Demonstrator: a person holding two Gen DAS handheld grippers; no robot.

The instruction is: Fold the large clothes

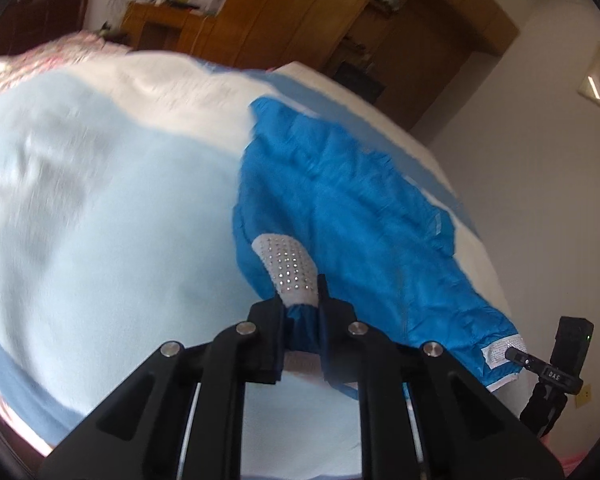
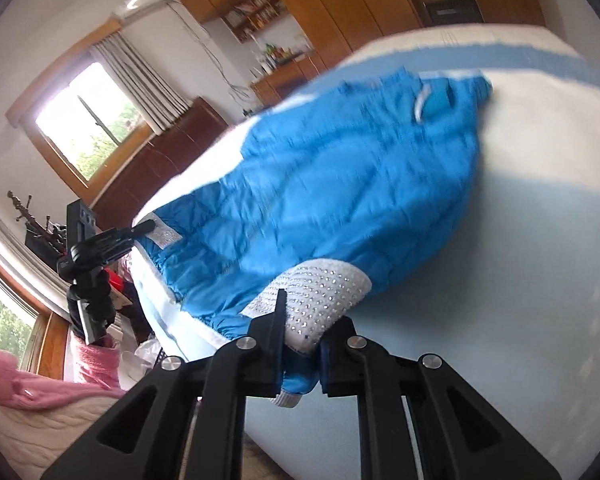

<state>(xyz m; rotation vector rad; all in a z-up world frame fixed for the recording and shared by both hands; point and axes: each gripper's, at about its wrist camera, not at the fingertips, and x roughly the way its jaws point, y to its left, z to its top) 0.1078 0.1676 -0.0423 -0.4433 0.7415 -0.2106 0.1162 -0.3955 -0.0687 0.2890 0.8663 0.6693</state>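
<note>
— Where's the jacket?

— Spread over the bed, on the pale blue cover, toward its right side in the left view. It's bright blue and quilted, with white studded cuffs.

— And the tools?

— The left tool is pinching one cuff, blue cloth bunched between its jaws. The right tool is pinching the other cuff the same way.

— Anything else close by?

— A wooden wardrobe at the far wall, a window to the left.
</note>
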